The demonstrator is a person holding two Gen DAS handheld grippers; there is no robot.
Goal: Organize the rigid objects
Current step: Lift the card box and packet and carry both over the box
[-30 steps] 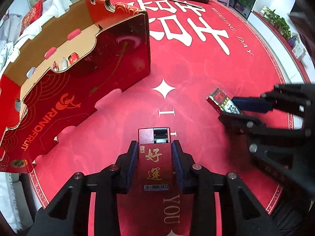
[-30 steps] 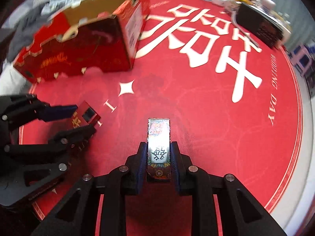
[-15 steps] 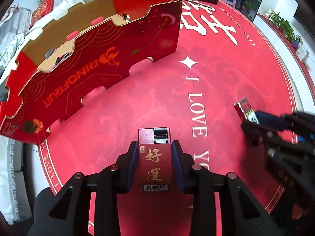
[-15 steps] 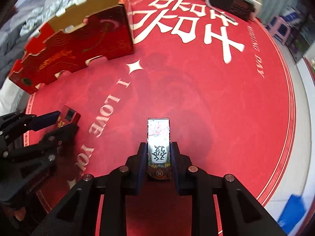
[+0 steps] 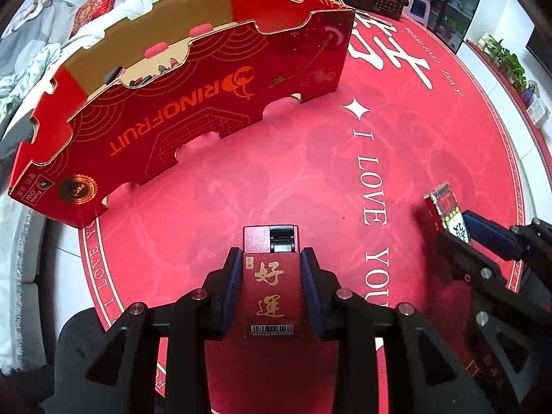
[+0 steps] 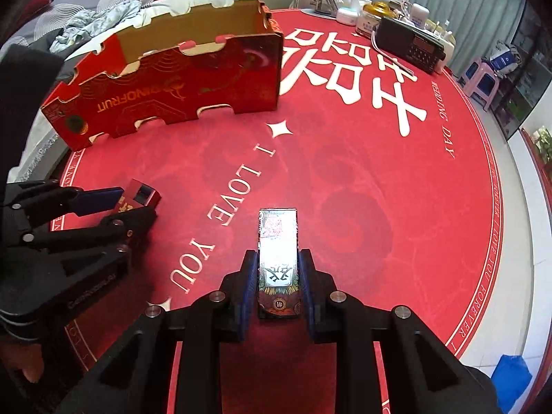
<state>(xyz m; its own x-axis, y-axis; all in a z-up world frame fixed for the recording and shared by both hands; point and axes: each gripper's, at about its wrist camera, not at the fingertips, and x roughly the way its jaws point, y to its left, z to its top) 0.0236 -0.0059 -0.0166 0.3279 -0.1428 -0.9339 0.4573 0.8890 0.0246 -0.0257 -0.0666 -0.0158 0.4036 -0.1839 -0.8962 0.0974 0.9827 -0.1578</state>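
My left gripper (image 5: 270,258) is shut on a dark red packet (image 5: 270,286) with gold characters, its flip top open, held over the red round tablecloth (image 5: 310,158). My right gripper (image 6: 278,258) is shut on a narrow patterned packet (image 6: 278,241) with a silver face. In the left wrist view the right gripper (image 5: 459,227) and the patterned packet (image 5: 445,203) show at the right edge. In the right wrist view the left gripper (image 6: 131,203) with the red packet (image 6: 143,195) shows at the left. An open red cardboard box (image 5: 179,103) stands beyond both, with small items dimly visible inside.
A black radio (image 6: 410,45) and several jars and bottles (image 6: 365,13) stand at the table's far edge. Clothes and cushions (image 6: 103,17) lie beyond the box. The tablecloth's right rim (image 6: 496,241) drops to a white floor with a blue object (image 6: 510,376).
Both grippers, each still holding its packet, have drawn back towards the near edge of the table. The box now sits farther ahead, and the view has rolled slightly.
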